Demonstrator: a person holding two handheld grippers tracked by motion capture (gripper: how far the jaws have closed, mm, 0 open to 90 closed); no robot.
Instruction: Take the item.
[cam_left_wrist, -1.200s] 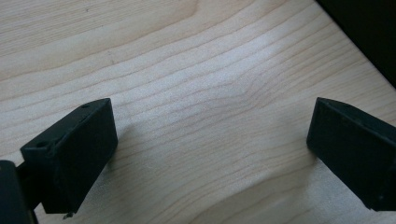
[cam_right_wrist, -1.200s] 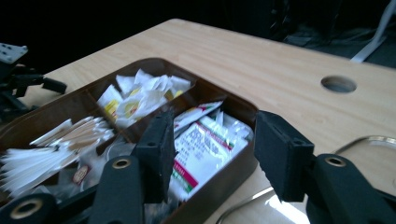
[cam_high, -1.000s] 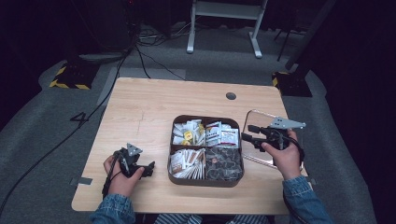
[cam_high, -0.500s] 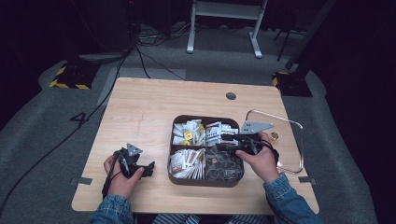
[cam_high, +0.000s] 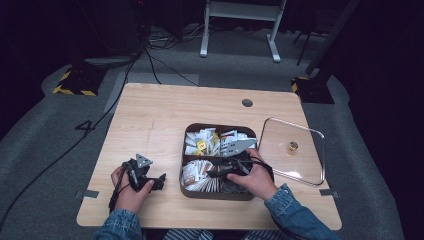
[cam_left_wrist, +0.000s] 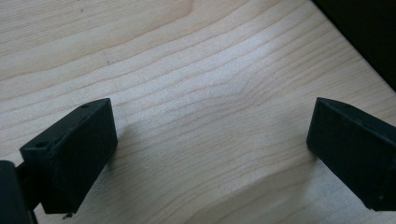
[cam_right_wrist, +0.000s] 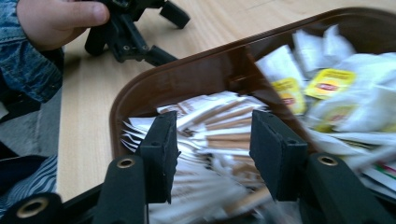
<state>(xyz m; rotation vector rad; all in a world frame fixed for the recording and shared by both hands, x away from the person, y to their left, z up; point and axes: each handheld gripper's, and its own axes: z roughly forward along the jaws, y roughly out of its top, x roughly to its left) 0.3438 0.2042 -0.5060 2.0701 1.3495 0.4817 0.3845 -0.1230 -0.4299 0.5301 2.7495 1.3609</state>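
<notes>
A brown divided box (cam_high: 192, 190) of packets sits at the table's middle front. My right gripper (cam_high: 214, 174) hovers over its near-left compartment, open, its jaws astride the brown-and-white sachets (cam_right_wrist: 212, 123) without closing on them. Yellow-labelled tea bags (cam_right_wrist: 329, 84) fill the far compartment. My left gripper (cam_high: 157, 181) rests on the bare wood at the front left, jaws wide open with nothing between them (cam_left_wrist: 210, 140). In the right gripper view the left gripper (cam_right_wrist: 135, 28) and its hand lie beyond the box rim (cam_right_wrist: 187, 70).
The box's clear lid (cam_high: 295, 152) with a small gold knob lies flat on the table right of the box. A round cable hole (cam_high: 247, 103) sits at the table's far edge. The wooden table (cam_high: 150, 120) has bare room at the back left.
My right gripper has moved left from above the clear lid to over the box's near-left compartment. The left gripper has stayed in place.
</notes>
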